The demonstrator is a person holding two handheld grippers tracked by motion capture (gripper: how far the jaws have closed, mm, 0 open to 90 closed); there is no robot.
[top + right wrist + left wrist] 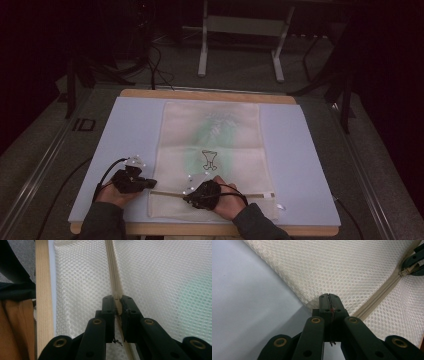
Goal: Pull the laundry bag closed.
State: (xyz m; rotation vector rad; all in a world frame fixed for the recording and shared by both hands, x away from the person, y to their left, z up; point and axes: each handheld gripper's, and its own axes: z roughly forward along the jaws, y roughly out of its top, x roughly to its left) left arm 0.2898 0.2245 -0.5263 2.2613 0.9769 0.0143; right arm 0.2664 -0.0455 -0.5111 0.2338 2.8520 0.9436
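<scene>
L hand-held gripper (329, 298) clamped on mesh bag (352, 270) corner, R hand-held gripper (118, 301) pinching zipper (113, 270)

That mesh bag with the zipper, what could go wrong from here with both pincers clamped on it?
The left gripper pinches only the very corner of the mesh bag; a hard pull might slip it free or snag the netting. The right gripper clamps the zipper pull, which is small, so it could pop out. The bag lies loose on the blue mat, so it may bunch up rather than unzip.
</scene>
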